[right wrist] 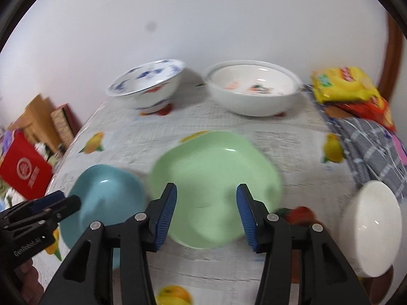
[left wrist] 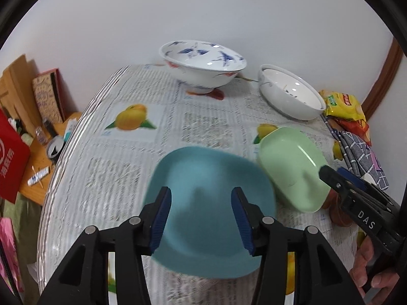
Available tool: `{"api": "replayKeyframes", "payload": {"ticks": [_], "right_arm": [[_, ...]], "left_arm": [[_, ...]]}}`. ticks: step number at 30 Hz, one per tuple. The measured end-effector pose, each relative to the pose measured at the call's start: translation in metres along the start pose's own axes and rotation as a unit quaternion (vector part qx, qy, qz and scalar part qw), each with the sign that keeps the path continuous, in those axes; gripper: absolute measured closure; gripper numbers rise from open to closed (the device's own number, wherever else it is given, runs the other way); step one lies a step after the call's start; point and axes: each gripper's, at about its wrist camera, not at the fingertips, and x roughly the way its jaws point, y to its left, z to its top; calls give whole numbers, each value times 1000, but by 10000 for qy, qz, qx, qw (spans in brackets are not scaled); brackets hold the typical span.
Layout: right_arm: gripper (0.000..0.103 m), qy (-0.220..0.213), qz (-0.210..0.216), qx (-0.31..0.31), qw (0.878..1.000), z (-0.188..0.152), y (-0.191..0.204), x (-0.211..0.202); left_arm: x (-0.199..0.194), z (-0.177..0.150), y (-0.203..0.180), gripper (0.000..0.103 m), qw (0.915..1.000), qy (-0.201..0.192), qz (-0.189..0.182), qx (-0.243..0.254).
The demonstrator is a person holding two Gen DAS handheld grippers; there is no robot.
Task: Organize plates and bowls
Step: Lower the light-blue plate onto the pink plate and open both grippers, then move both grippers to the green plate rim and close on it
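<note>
From the left wrist camera we see our left gripper [left wrist: 201, 219] with its blue-padded fingers spread wide, holding nothing, poised over the blue plate [left wrist: 211, 211]. That plate lies on the newspaper-covered table [left wrist: 122, 157] and is smeared by blur, so we cannot tell whether the pads touch it. Just to its right sits the green plate [left wrist: 292, 167], its near right edge hidden behind our right gripper [left wrist: 328, 175], which enters from the right; from this angle we cannot tell how its jaws stand. At the back stand the blue-patterned bowl [left wrist: 203, 66] and, to its right, the white bowl [left wrist: 290, 94]. Snack packets [left wrist: 343, 106] lie beside the white bowl, with a checked cloth [left wrist: 361, 152] in front of them — the frame edge cuts both.

From the right wrist camera, the right gripper [right wrist: 206, 217] is just as wide open and empty above the green plate [right wrist: 213, 185], again blurred. The blue plate [right wrist: 106, 203] lies to its left, partly covered by the left gripper [right wrist: 68, 203]. The blue-patterned bowl [right wrist: 147, 86] and white bowl [right wrist: 254, 89] stand behind. A cream bowl [right wrist: 371, 226] sits near the table's right edge — its base is hard to make out.
</note>
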Motion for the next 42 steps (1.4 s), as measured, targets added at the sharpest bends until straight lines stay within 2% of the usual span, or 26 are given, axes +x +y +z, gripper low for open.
{"api": "replayKeyframes", "payload": {"ticks": [4,7,13,16,23,32,37,38,40,41,42], "right_arm": [[55,15,-235,261,9994,-3,-32,-8],[50,9,-440,350,9984,-3,-48,-10],[45,202,-475,188,9985,3,-61,-1],[44,330,-356,177,9987,3,-64,8],[44,484,-270,40,9985,3,-61,35],[45,625,-192,191,9977,4,-72,61],[58,720,-193,185,9970,4,-74,73],[62,737,-198,184,9969,4,-74,74],[68,743,-213,167,9969,5,-74,78],[75,707,-201,148,9972,5,-74,78],[88,695,-105,135,9974,5,-73,78]], "left_arm": [[2,13,-25,52,9997,-107,-2,210],[6,22,-41,51,9992,-161,-1,358],[17,33,-63,51,9983,-292,231,458],[28,37,-67,51,9980,-296,343,445],[66,45,-81,51,9964,154,514,655],[96,48,-92,51,9959,387,475,668],[110,48,-98,53,9957,509,417,647],[112,48,-99,56,9957,521,409,653],[115,46,-102,74,9953,574,362,692],[116,45,-104,77,9951,597,341,705],[117,44,-105,80,9951,583,341,716]]}}
